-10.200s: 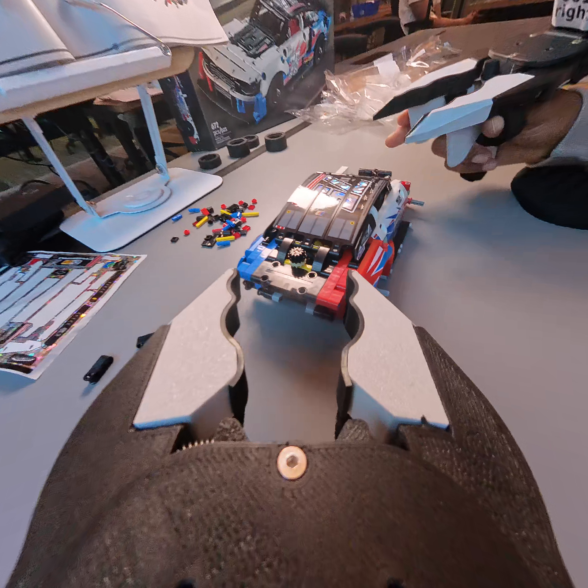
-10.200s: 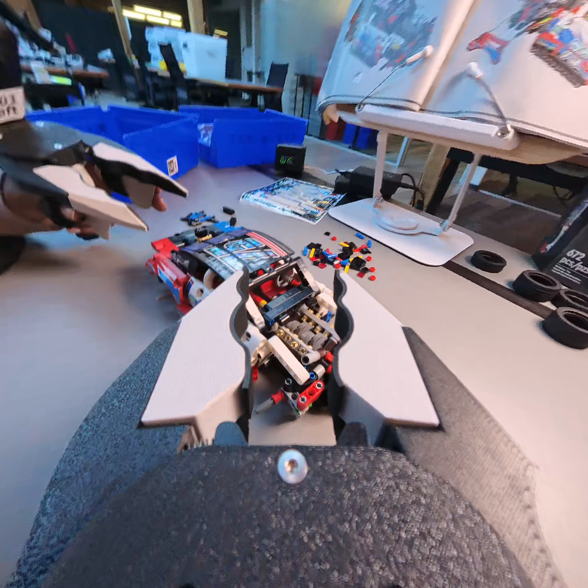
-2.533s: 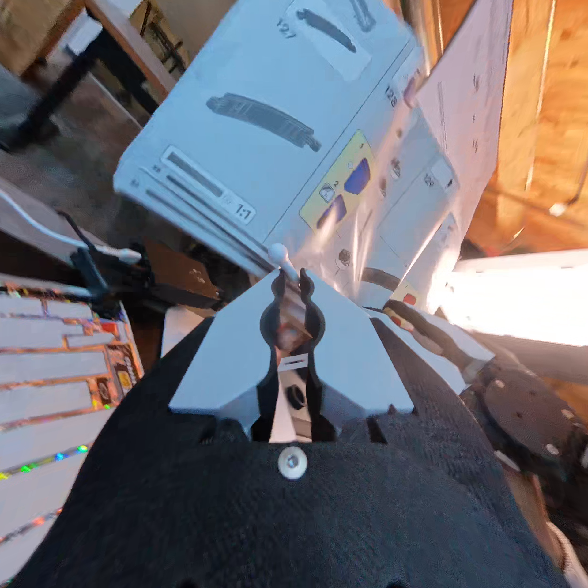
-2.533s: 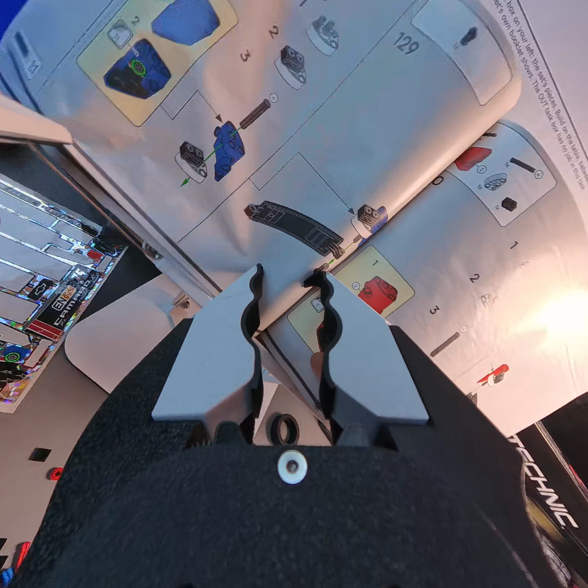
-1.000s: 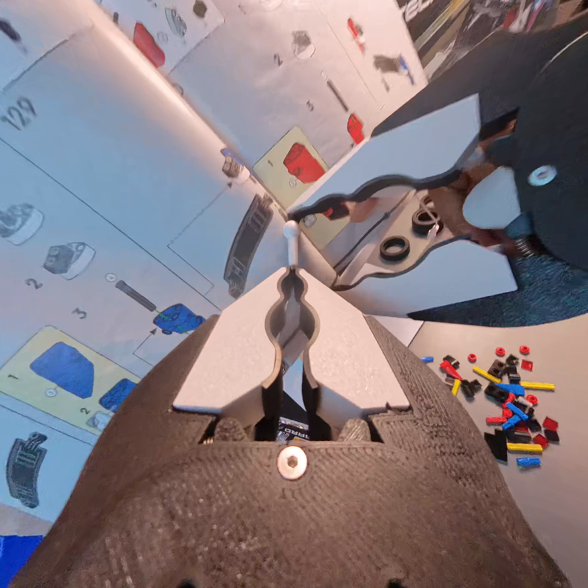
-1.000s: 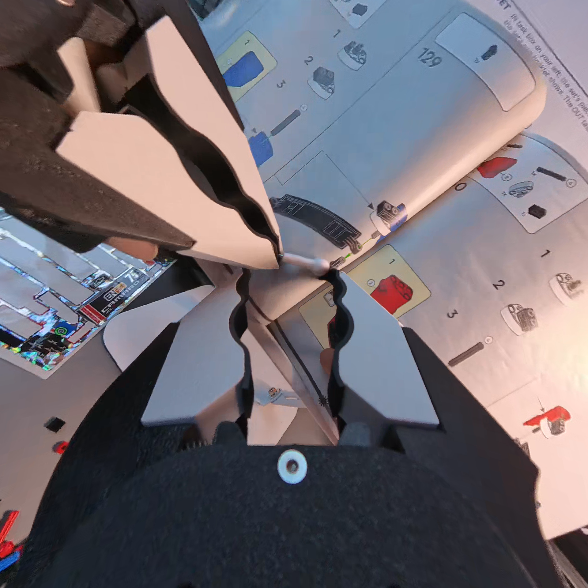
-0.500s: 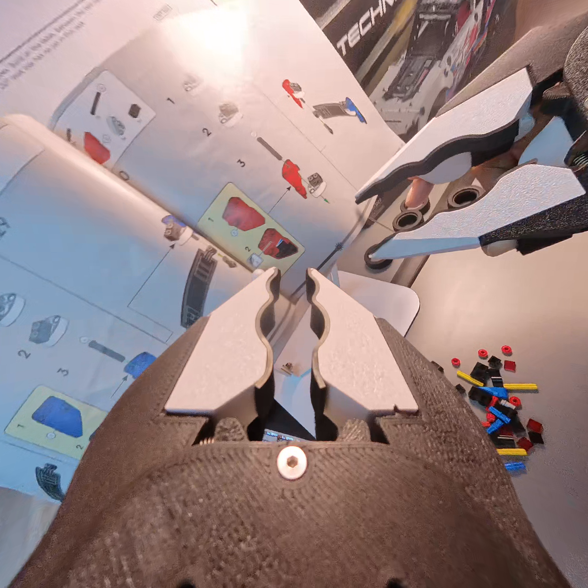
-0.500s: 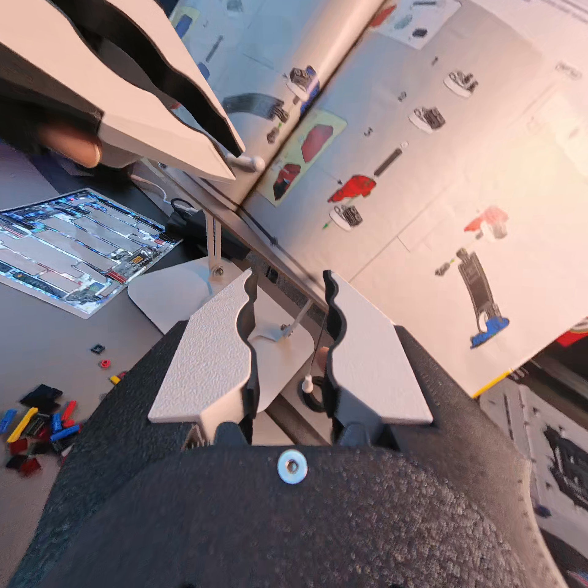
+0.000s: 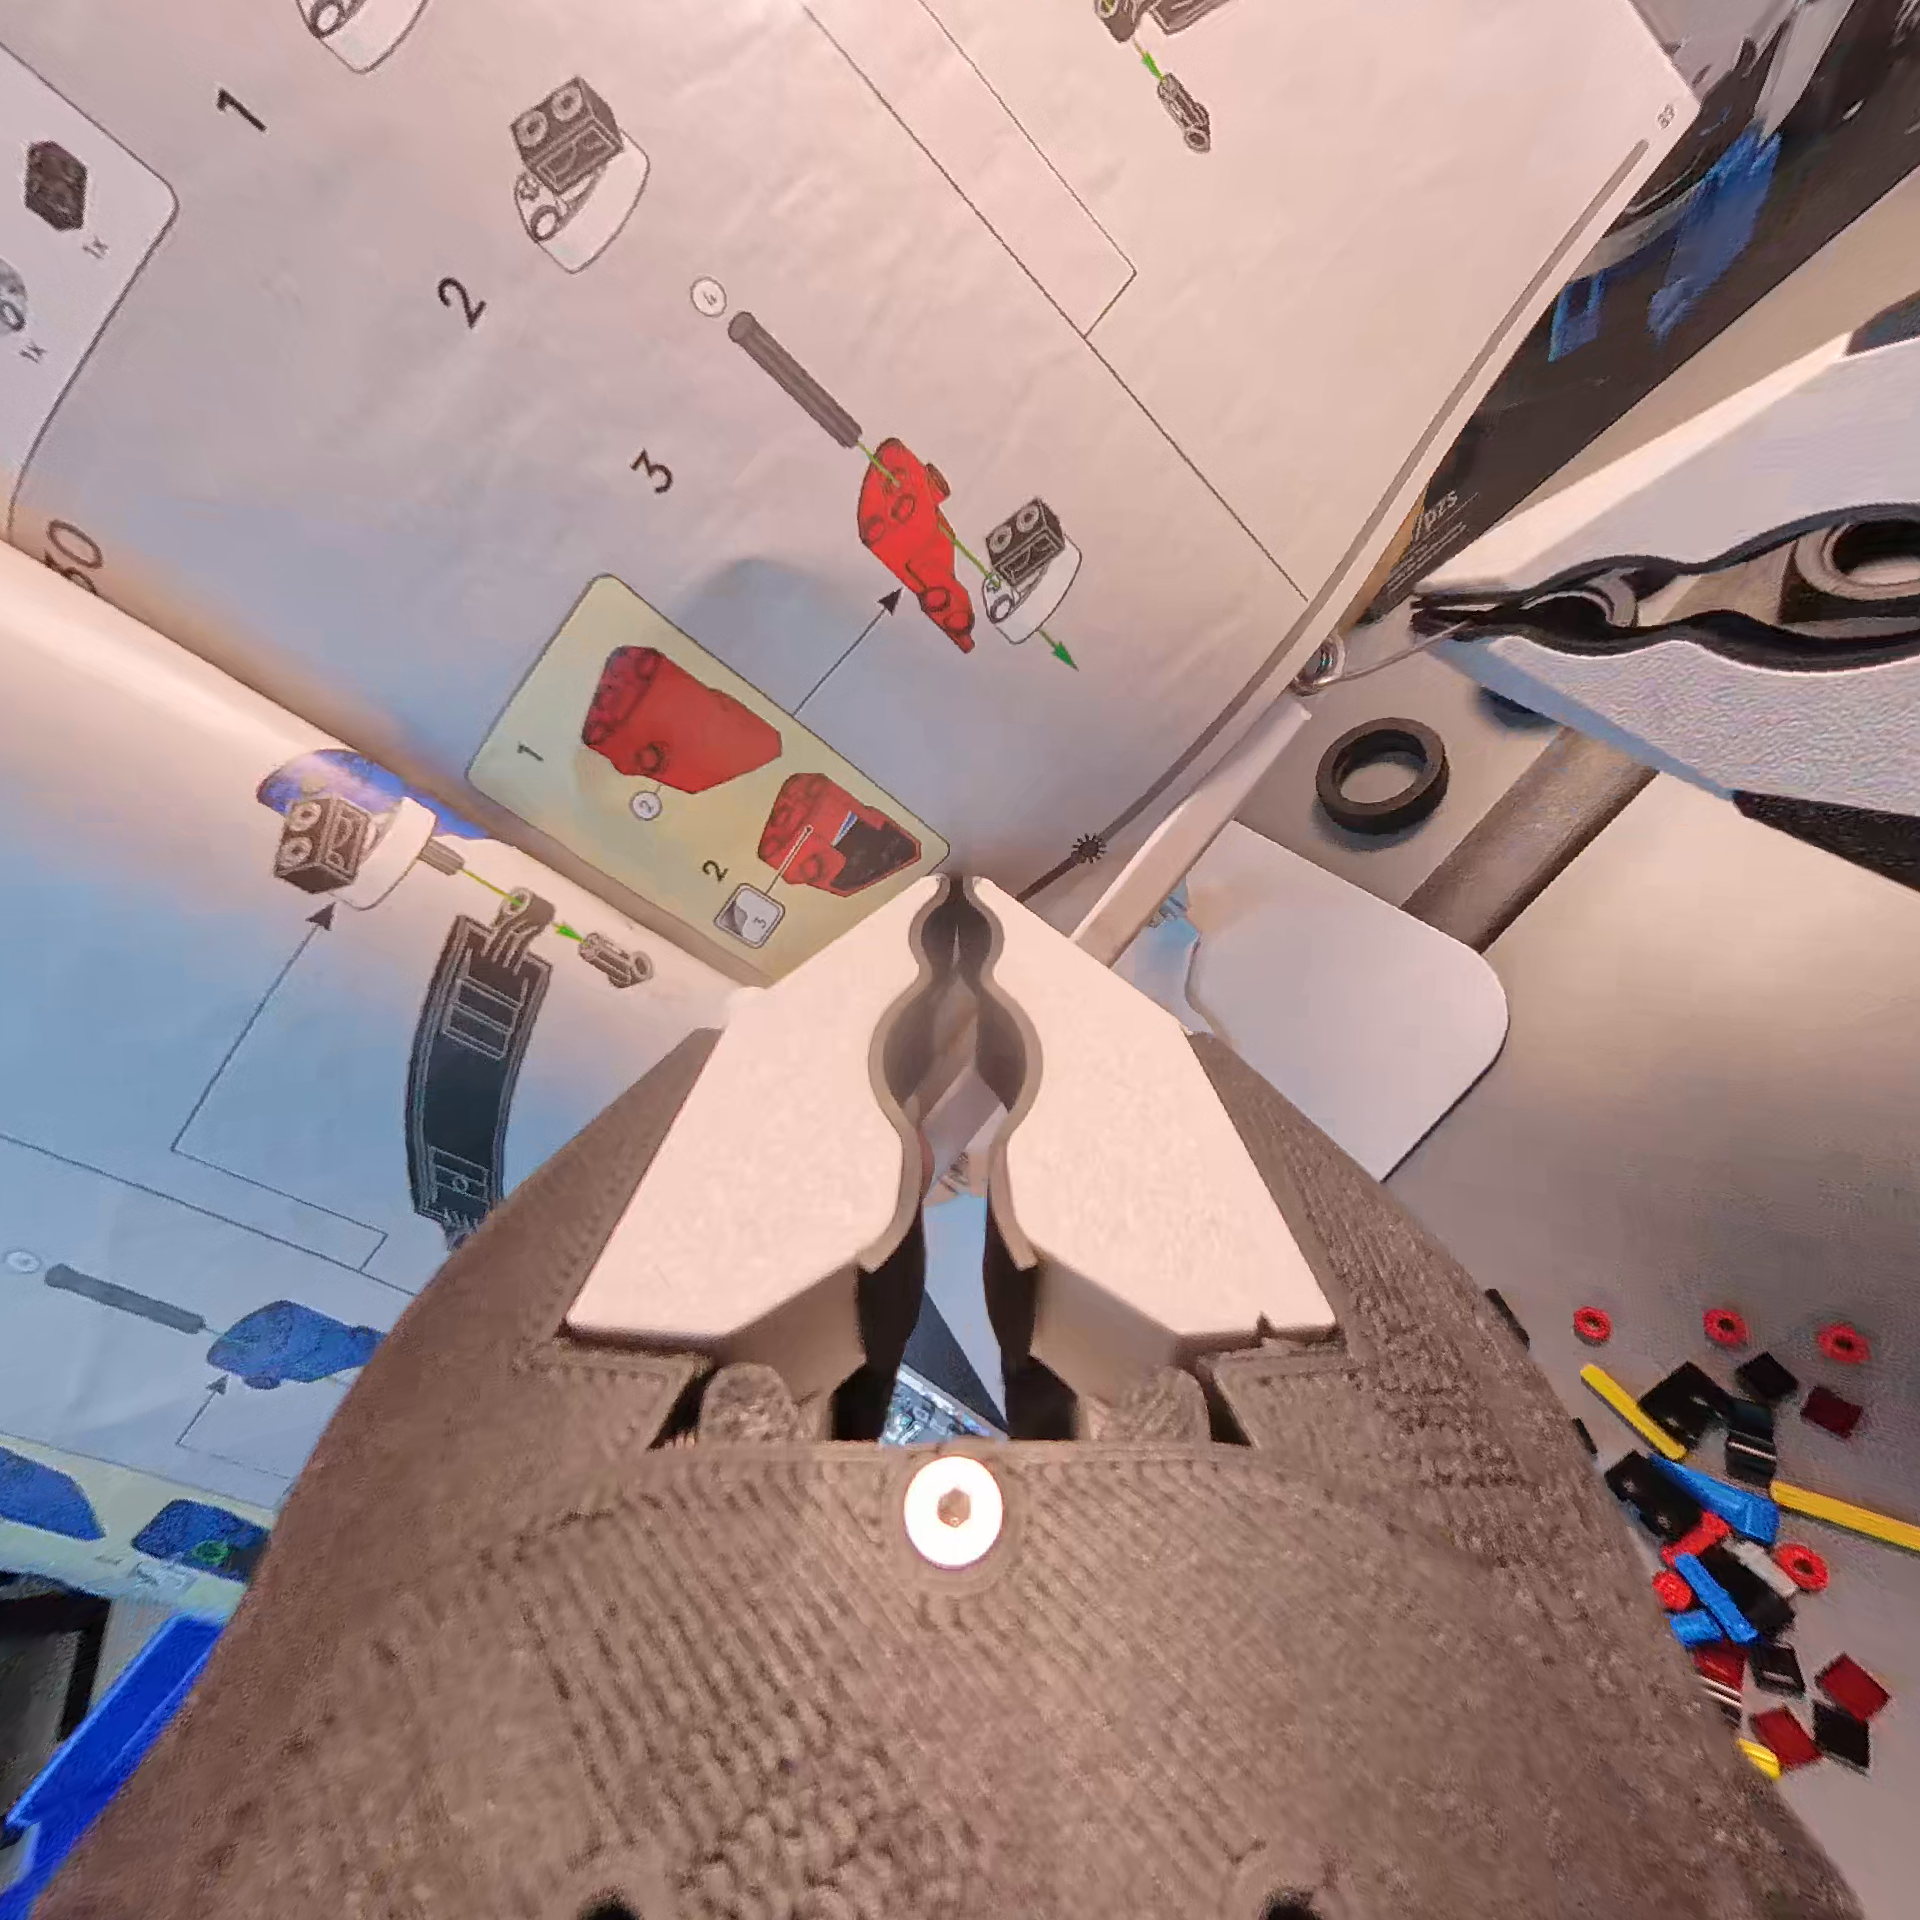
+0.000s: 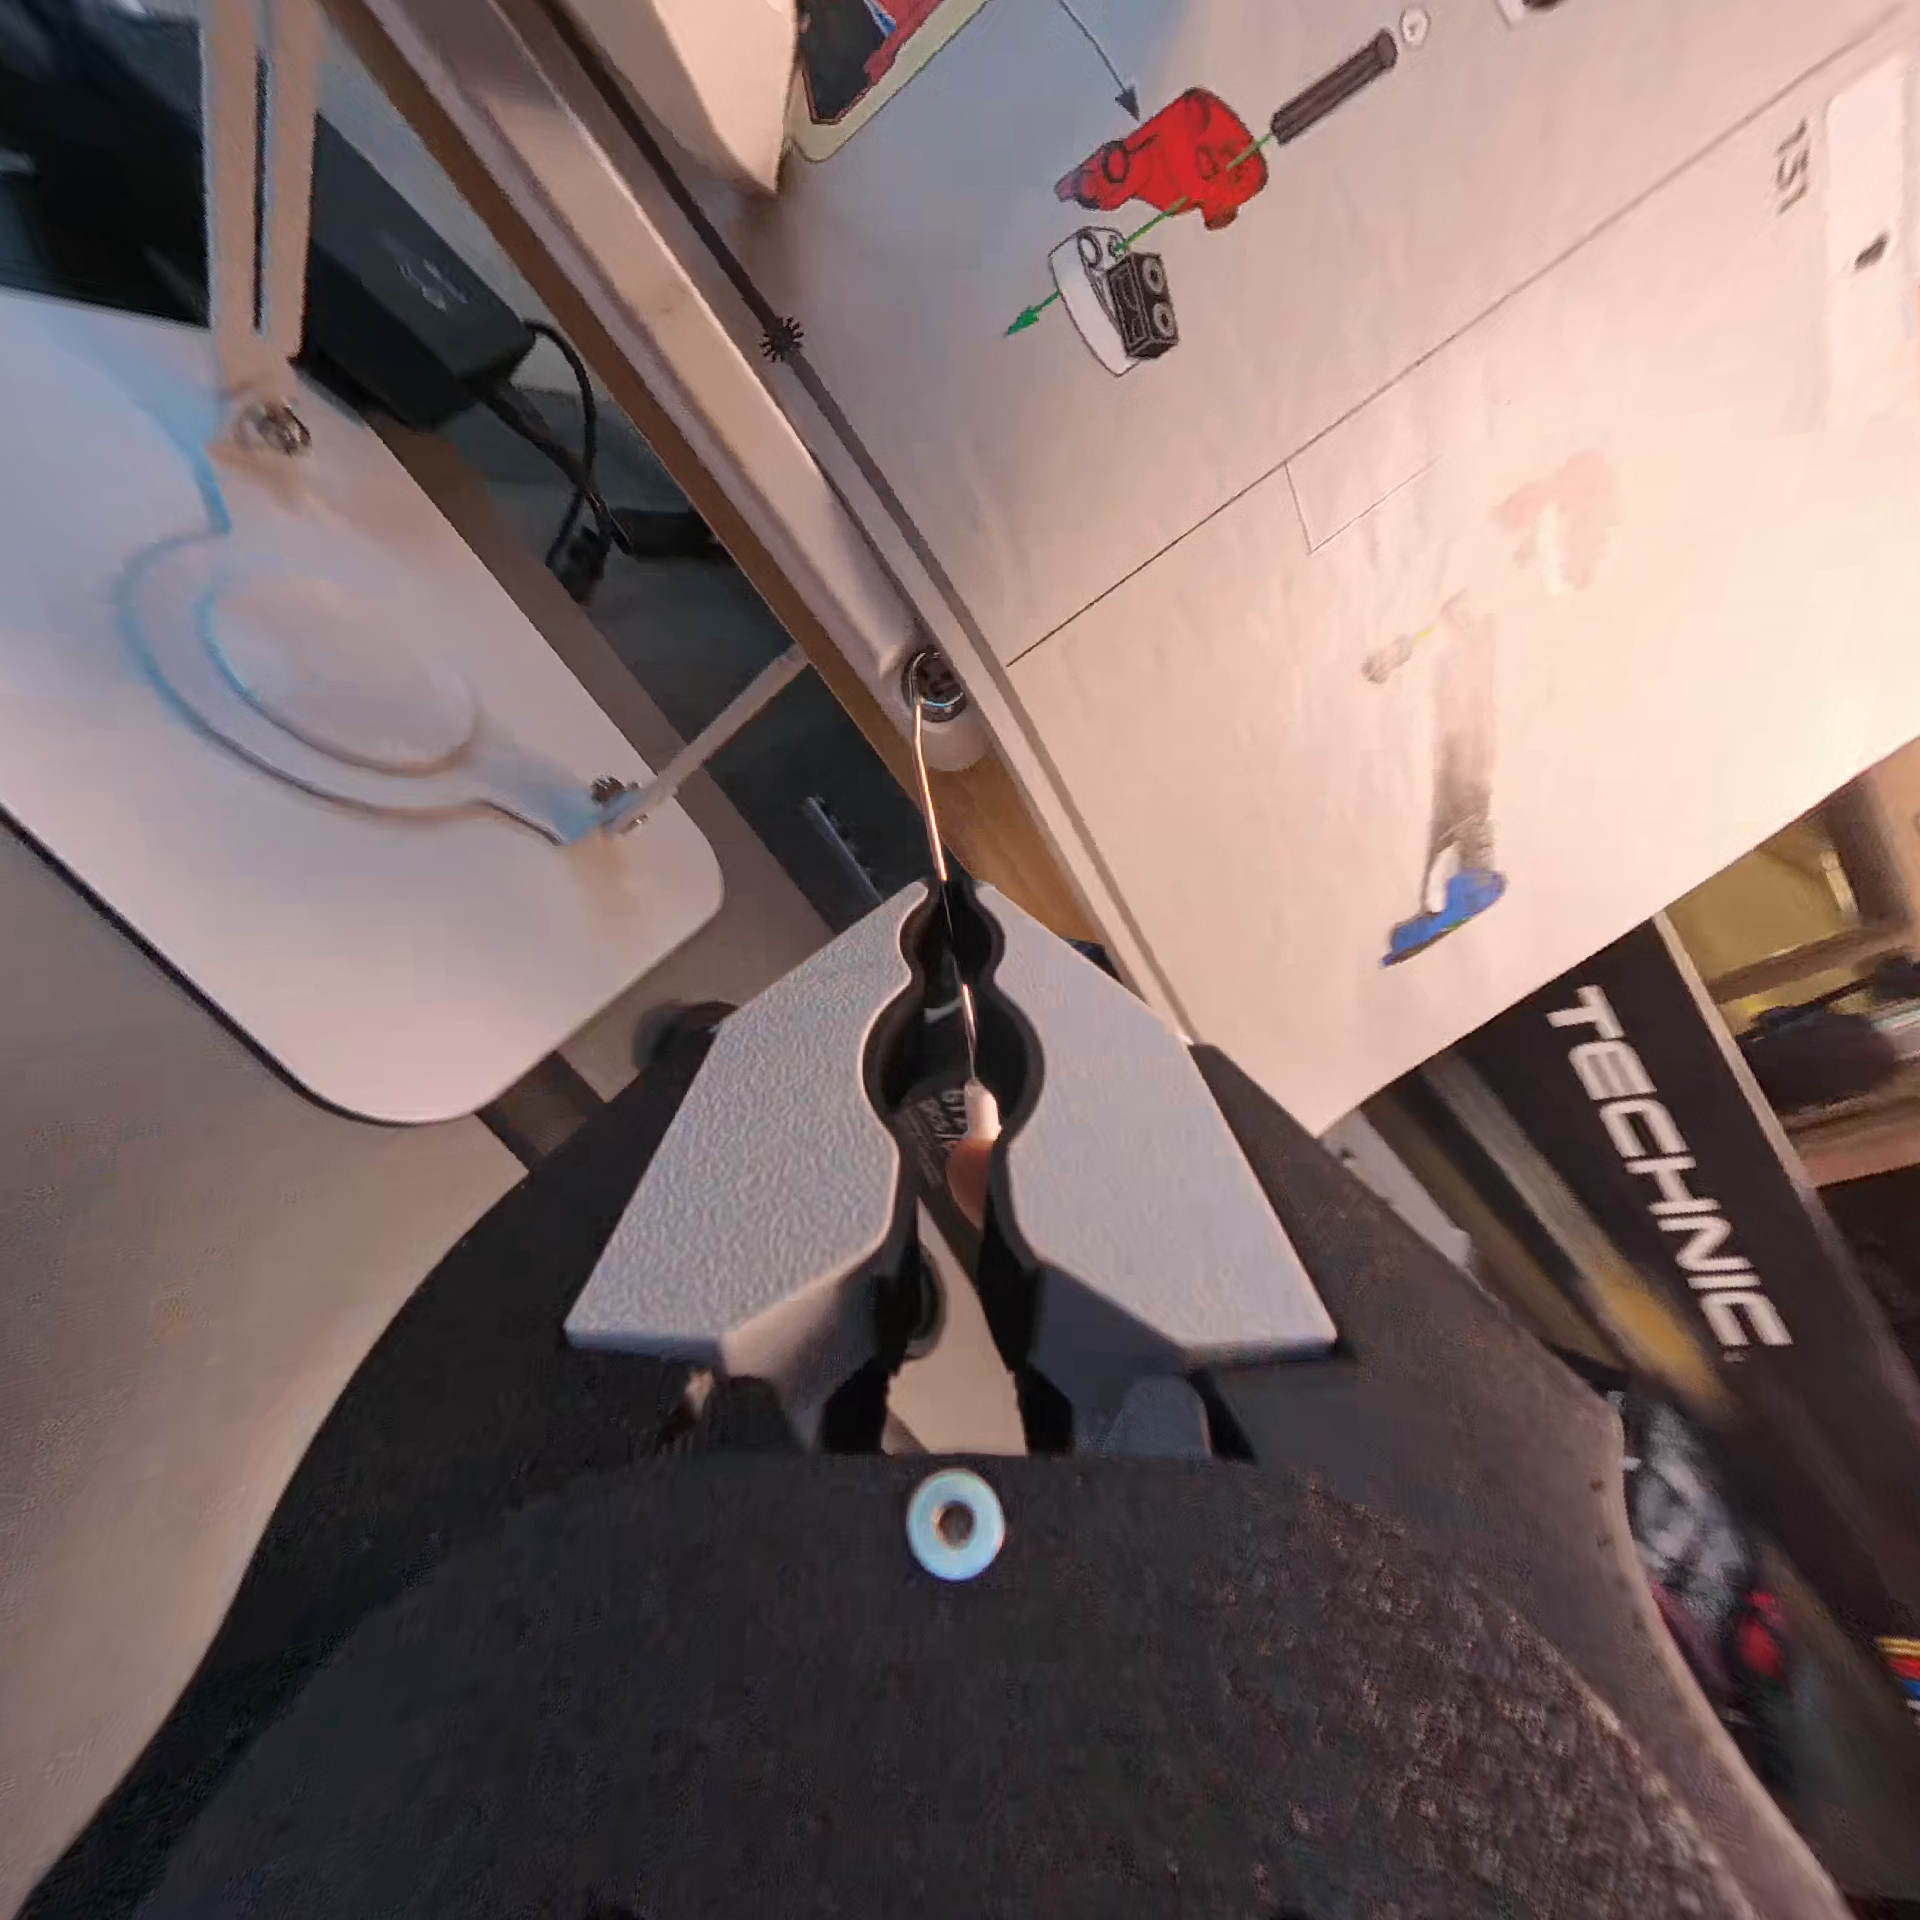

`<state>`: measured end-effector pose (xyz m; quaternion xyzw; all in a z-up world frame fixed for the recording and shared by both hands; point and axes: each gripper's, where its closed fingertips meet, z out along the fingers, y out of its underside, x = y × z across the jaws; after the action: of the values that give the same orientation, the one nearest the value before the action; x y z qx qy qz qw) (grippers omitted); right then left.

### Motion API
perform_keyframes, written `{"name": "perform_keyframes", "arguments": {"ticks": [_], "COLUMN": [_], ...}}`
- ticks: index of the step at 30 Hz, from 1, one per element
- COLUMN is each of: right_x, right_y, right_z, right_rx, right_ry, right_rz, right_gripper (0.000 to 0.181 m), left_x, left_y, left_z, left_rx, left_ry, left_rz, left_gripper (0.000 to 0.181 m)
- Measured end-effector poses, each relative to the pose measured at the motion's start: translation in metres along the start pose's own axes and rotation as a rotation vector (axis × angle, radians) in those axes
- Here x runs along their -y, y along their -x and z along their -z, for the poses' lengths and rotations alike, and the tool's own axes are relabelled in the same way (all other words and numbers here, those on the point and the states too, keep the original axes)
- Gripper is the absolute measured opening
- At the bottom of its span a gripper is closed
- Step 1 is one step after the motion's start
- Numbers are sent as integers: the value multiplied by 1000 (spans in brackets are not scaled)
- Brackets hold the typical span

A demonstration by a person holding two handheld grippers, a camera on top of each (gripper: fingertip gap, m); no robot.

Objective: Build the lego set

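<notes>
Pinching the thin wire page clip (image 10: 940,821) of the book stand, the right tongs (image 10: 956,894) are pressed together just below the ledge that props the open instruction booklet (image 10: 1351,416). The left tongs (image 9: 958,891) are also pressed together, tips at the bottom edge of the booklet (image 9: 520,416); whether they grip a page I cannot tell. Beside them lies the stand's white base plate (image 9: 1351,1029), with a black rubber tyre (image 9: 1380,774) just beyond. Loose red, blue, yellow and black lego pieces (image 9: 1756,1527) lie scattered on the grey surface (image 9: 1683,1039) to the right.
</notes>
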<state>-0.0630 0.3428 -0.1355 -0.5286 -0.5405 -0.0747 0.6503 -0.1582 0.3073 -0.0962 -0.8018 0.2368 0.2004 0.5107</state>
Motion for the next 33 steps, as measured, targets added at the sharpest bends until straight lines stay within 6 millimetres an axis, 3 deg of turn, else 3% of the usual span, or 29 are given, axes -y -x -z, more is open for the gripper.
{"name": "perform_keyframes", "arguments": {"ticks": [1, 3, 7, 10, 15, 19, 23, 27, 29, 33], "right_x": [1, 4, 12, 12, 11, 5, 4, 4, 4, 2], "right_y": [-4, -12, -29, -30, -22, -12, -13, -13, -13, -10], "right_z": [3, 5, 1, -1, 8, 10, 7, 5, 5, 5], "right_rx": [-26, -88, -111, -85, -51, -18, -36, -56, -56, -66], "right_ry": [26, 90, 156, 190, 230, 201, 172, 160, 153, 142], "right_rz": [95, 347, 669, 897, 916, 750, 682, 684, 669, 620], "right_gripper": [0, 0, 0, 0, 0, 0, 0, 0, 0, 0], "left_x": [0, 0, 0, 0, -1, 0, 1, 26, 43, 50], "left_y": [0, 1, 2, 1, 2, 2, 0, -12, -29, -40], "left_z": [0, -1, -1, -1, 0, 1, 4, 14, 16, -5], "left_rx": [-13, -28, -40, -57, -92, -111, -78, -111, -183, -165], "left_ry": [-5, -7, -11, -22, -35, -44, -57, -179, -240, -197], "left_rz": [21, 51, 81, 105, 186, 258, 220, 191, 168, 125], "left_gripper": [0, 0, 0, 0, 0, 0, 0, 0, 0, 0]}}
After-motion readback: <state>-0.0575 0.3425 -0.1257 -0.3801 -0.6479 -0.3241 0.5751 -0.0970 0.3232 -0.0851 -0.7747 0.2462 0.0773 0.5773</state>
